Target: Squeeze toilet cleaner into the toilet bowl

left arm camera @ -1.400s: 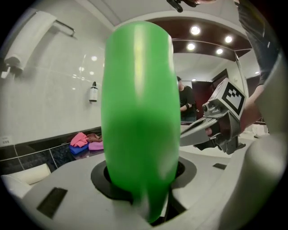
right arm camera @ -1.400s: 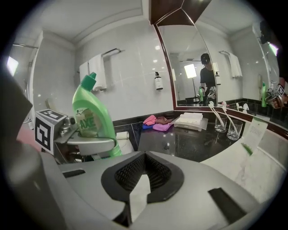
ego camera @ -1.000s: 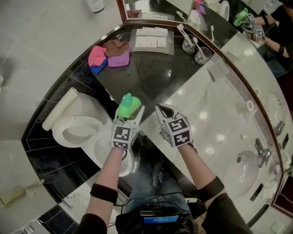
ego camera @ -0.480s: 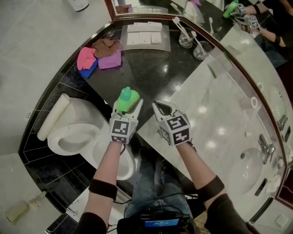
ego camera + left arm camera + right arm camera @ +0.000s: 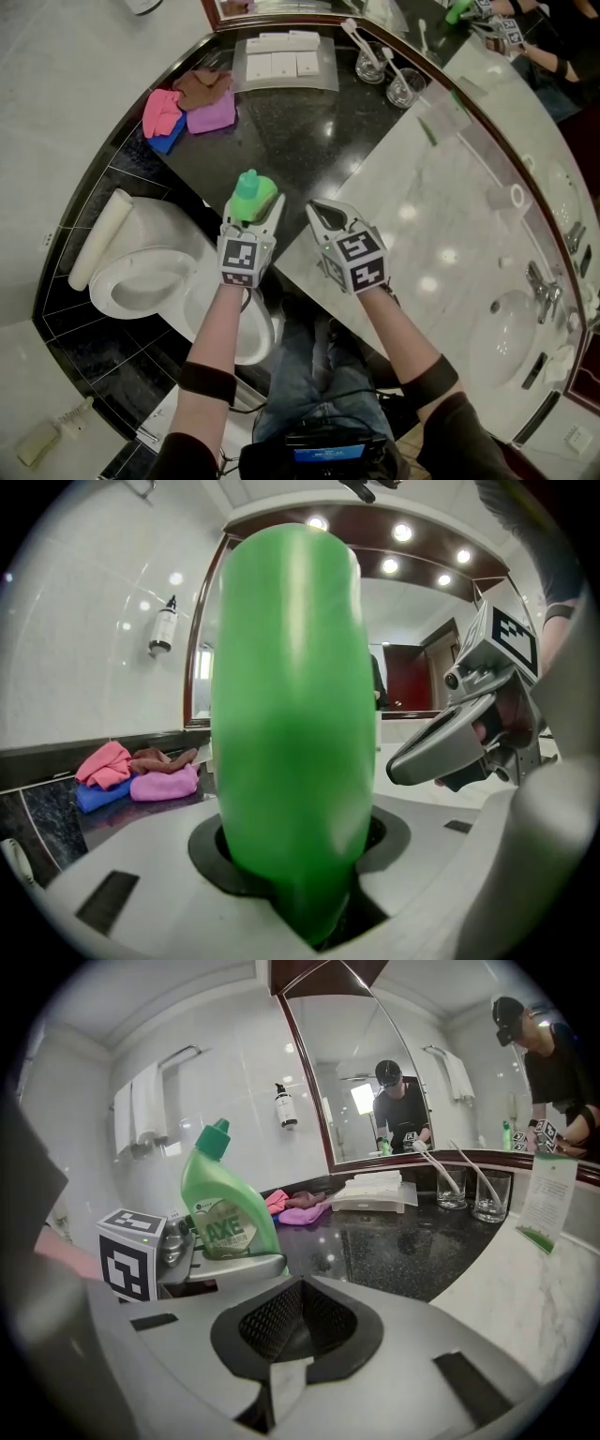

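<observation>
- Green plastic toilet-cleaner bottle is still clamped upright in the left claw, and its teal cap is on.
- Little has changed over the last second. The bottle hangs in much the same place at the edge of the black stone bench. It is beside the white toilet bowl, not over it.
- Right claw stays closed on nothing, just beside the bottle.
- My read: still the carry stage and nothing squeezed. The cap probably needs opening, then the bottle goes over the bowl.
</observation>
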Available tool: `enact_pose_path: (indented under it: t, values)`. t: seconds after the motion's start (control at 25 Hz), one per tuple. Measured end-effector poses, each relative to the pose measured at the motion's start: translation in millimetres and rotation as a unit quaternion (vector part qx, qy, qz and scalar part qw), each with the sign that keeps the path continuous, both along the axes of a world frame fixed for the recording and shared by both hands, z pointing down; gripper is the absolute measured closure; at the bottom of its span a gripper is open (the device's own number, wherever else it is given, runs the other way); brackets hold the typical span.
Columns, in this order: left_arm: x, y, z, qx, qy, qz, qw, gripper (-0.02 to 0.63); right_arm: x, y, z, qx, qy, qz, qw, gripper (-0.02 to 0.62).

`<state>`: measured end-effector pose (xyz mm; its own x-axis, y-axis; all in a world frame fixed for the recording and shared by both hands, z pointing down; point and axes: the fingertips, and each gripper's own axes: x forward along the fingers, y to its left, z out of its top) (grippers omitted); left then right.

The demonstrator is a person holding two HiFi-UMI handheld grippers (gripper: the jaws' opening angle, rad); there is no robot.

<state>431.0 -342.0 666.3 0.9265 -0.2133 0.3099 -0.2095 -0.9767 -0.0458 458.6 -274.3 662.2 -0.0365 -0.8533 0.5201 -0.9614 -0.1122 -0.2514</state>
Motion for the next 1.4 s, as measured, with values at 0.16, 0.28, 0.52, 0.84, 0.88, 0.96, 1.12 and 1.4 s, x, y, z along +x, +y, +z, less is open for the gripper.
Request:
enact_pose_path:
  t: [0.16,0.28,0.52,0.84,0.88,0.96,1.12,1.4]
  values:
    - [-0.6,0.2,0.4,-0.006,-0.002,0.0,1.0,0.35,-1.1,3.6,2.0,-0.002,-0.001,0.003,1.0,0.594]
    - [-2.5,2.0,4.3,-0.013,-0.017,0.007,0.9998,0.279,0.7,7.1,5.4,-0.005,-0.002,0.009,1.0,0.594]
    - [-11.4,6.5,2.6,-0.013,-0.032,0.003,0.9994,0.279,1.4,13.3,-2.1,-0.002,-0.001,0.01,1.0,0.594]
    - [-41.4,25.1,-14.4,-0.019,-0.062,-0.021,0.9977,0.278,-3.0,35.5,-29.4,0.009,0.001,-0.003,1.0,0.594]
    - [-48.5,27.5,-15.1,-0.017,-0.072,-0.028,0.9969,0.277,-4.9,39.7,-33.8,0.01,0.002,-0.006,1.0,0.594]
    - [-64.1,32.6,-18.6,-0.018,-0.087,-0.045,0.9951,0.278,-9.1,48.7,-43.2,0.013,0.005,-0.014,1.0,0.594]
    - [-98.8,53.9,-46.5,-0.02,-0.093,-0.083,0.992,0.318,-21.7,68.7,-64.4,0.02,0.007,-0.038,0.999,0.594]
    - [-174.7,120.3,-113.6,0.001,-0.076,-0.189,0.979,0.6,-61.3,115.1,-99.6,0.037,0.013,-0.105,0.994,0.594]
